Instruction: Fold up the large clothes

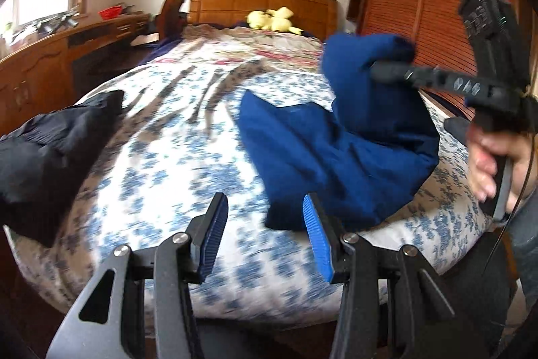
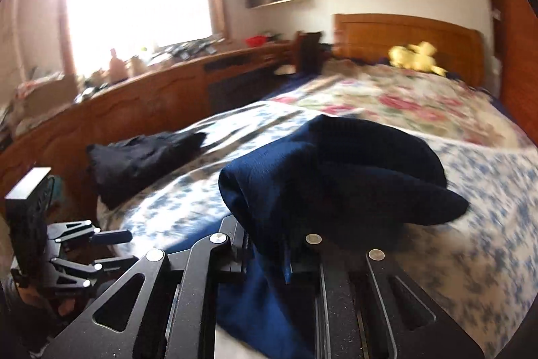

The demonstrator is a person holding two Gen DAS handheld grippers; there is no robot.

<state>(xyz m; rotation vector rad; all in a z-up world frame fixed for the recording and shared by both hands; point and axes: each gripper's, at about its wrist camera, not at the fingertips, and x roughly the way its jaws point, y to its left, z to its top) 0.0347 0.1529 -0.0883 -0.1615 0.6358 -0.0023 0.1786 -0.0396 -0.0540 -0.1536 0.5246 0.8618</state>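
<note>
Your left gripper is closest to the lens, jaws spread wide with nothing between them, hovering over the near edge of the bed. The blue garment lies on the bed just past the right-hand jaw, its near hem almost touching that blue pad. Your right gripper has its jaws clamped on a bunched fold of that garment, lifting it above the bed while the rest trails down onto the cover. Count-wise: one blue garment, one black garment crumpled at the bed's left edge, one yellow plush toy up by the headboard.
</note>
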